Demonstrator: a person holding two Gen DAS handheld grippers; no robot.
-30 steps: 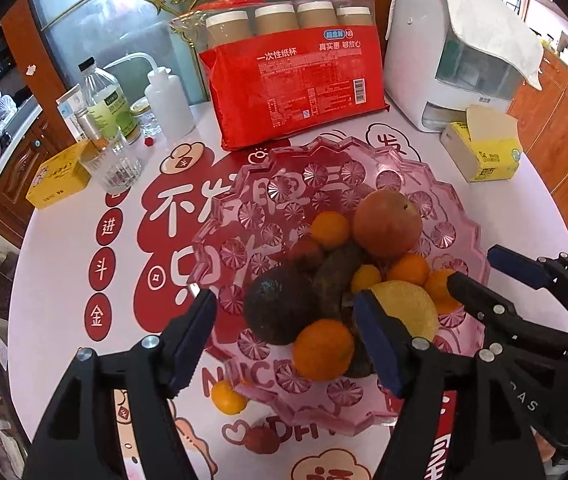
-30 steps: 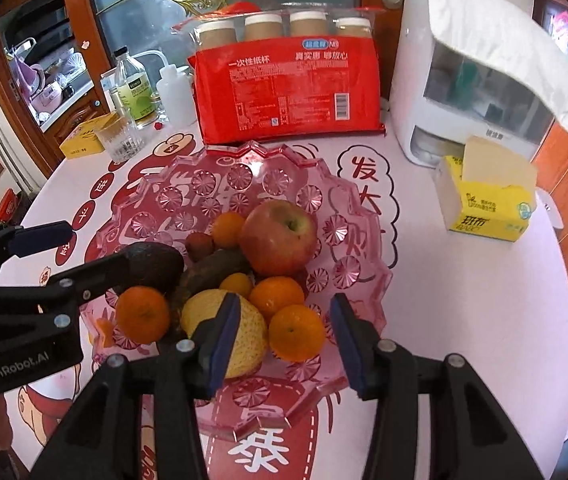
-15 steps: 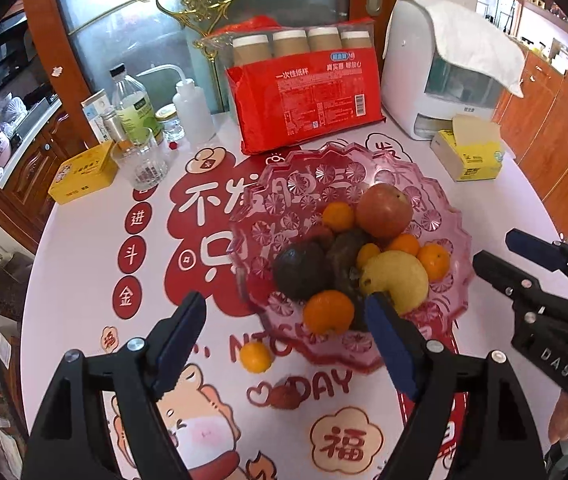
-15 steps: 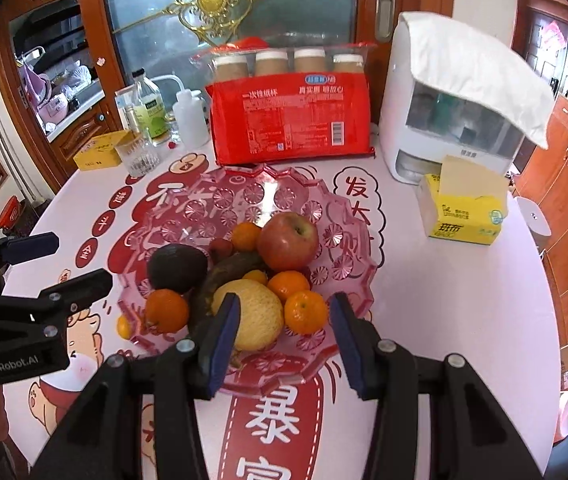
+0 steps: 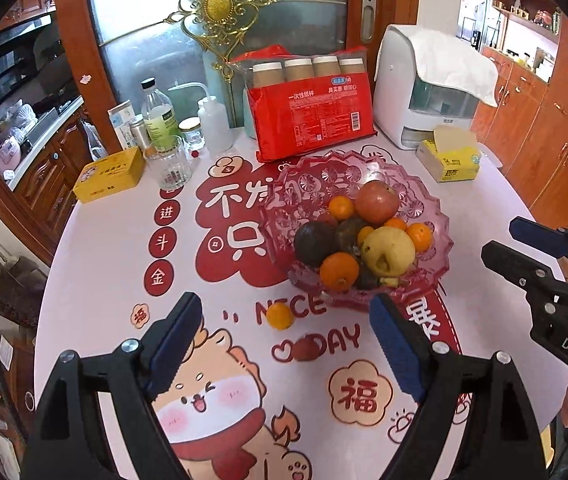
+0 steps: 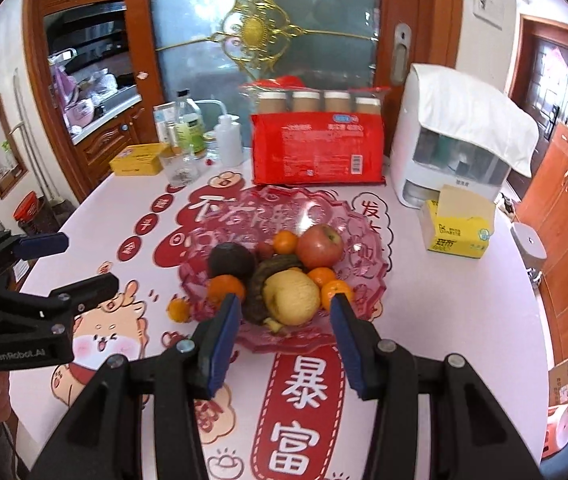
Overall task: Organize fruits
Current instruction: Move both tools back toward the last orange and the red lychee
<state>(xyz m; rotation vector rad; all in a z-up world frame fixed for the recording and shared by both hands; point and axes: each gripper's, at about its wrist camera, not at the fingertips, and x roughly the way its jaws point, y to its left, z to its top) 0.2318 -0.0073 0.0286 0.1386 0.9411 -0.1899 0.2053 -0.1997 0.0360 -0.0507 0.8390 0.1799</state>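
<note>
A pink glass fruit bowl [image 5: 436,216] [image 6: 368,248] stands mid-table, holding an apple [image 5: 376,202], a yellow pear [image 5: 388,250], a dark avocado [image 5: 314,242] and several oranges. A small orange [image 5: 280,316] [image 6: 179,310] and a small red fruit [image 5: 308,350] lie on the tablecloth in front of the bowl. My left gripper [image 5: 284,344] is open and empty, hovering above these two loose fruits. My right gripper [image 6: 284,336] is open and empty, near the bowl's front rim.
At the back stand a red pack of paper cups [image 5: 312,116], a white dispenser [image 5: 428,92], a yellow tissue box [image 5: 450,156], bottles [image 5: 158,116], a glass [image 5: 168,162] and a yellow tin [image 5: 110,174]. The table edge curves left and right.
Both grippers have pulled back and up from the bowl, still open and empty. The loose orange and red fruit have come into fuller view.
</note>
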